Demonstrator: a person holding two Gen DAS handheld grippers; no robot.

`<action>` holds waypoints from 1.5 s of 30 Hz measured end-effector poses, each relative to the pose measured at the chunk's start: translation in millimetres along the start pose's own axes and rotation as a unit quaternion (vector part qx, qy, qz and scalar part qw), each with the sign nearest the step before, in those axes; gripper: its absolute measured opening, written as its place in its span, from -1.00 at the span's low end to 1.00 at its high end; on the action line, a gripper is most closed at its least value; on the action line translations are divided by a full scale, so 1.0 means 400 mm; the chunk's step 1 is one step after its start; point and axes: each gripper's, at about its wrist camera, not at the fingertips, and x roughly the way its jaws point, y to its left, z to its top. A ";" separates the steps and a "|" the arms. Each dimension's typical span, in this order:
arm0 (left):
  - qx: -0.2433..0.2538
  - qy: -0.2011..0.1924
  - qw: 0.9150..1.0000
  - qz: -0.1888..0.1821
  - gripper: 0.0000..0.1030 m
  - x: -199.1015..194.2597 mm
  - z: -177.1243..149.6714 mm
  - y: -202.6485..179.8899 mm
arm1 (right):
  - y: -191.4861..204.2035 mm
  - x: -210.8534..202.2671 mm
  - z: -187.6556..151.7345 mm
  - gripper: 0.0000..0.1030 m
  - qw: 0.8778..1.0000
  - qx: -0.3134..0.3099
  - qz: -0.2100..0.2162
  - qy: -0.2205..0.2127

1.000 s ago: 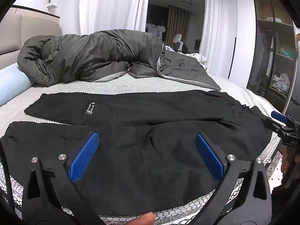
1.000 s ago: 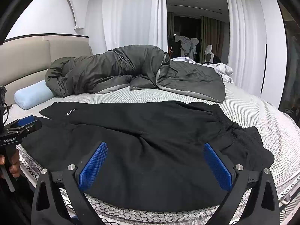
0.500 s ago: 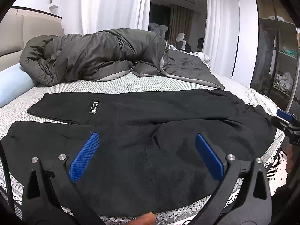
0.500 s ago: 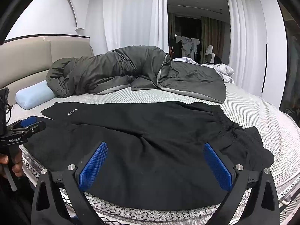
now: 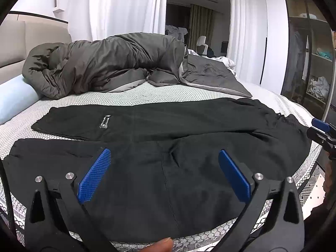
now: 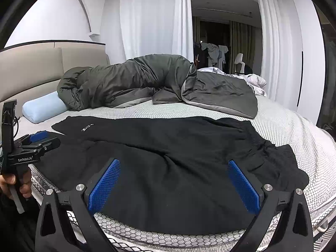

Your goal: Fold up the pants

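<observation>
Black pants (image 5: 168,147) lie spread flat on the bed, legs toward the left, waistband at the right; they also show in the right wrist view (image 6: 168,157). A small label (image 5: 105,121) sits on the far leg. My left gripper (image 5: 163,174) is open and empty, above the near edge of the pants. My right gripper (image 6: 174,182) is open and empty, above the near edge closer to the waistband. The right gripper shows at the right edge of the left wrist view (image 5: 321,130). The left gripper shows at the left of the right wrist view (image 6: 35,145).
A grey duvet (image 5: 105,67) is bunched at the back of the bed. A light blue bolster pillow (image 6: 42,107) lies by the headboard (image 6: 31,67). The patterned mattress (image 6: 294,130) edge runs just below the grippers. A glass wardrobe (image 5: 310,63) stands at the right.
Both grippers have drawn slightly back and up from the bed; they stay open. The pants have not moved.
</observation>
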 end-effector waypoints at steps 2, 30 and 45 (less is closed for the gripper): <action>0.000 0.000 1.000 0.000 0.98 0.001 0.000 0.000 | 0.002 0.004 0.001 1.00 1.000 -0.002 -0.001 0.001; 0.006 -0.004 1.000 -0.003 0.98 -0.007 -0.002 0.002 | -0.003 0.008 0.010 1.00 1.000 -0.002 -0.004 0.002; 0.007 -0.006 1.000 -0.002 0.98 -0.011 -0.004 0.006 | -0.002 0.004 0.010 1.00 1.000 0.002 -0.005 0.002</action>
